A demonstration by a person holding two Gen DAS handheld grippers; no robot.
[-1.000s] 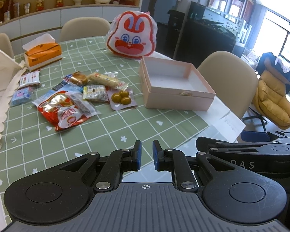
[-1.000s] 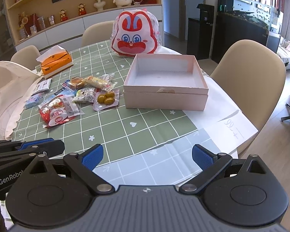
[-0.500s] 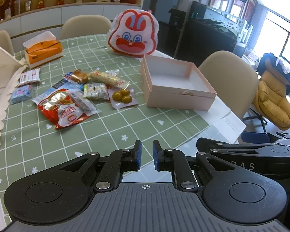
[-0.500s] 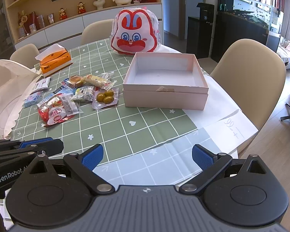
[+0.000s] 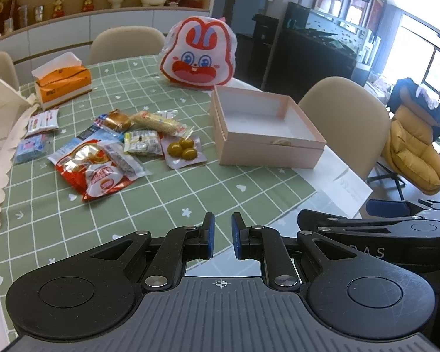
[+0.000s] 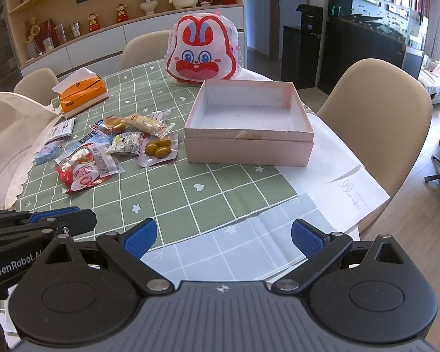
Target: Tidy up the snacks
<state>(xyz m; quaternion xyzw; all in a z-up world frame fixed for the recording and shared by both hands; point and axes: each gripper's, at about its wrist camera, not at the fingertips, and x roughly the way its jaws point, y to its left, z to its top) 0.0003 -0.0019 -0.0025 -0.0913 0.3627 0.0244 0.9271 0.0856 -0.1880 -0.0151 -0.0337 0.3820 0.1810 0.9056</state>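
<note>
1. We find nothing changed over the last second: snacks, box and both grippers sit as before.
2. Left gripper [image 5: 222, 236]: jaws together, holding nothing, over the near counter [image 5: 167, 202] edge.
3. Right gripper [image 6: 223, 238]: jaws wide apart, empty.
4. Snack packets [image 6: 108, 146]: loose cluster on the green cloth, left of the pink box [image 6: 249, 149], the olive packet [image 5: 183, 151] nearest it.
5. Box interior: bare.
6. Judgement: sorting not begun; every packet remains to be moved.
</note>
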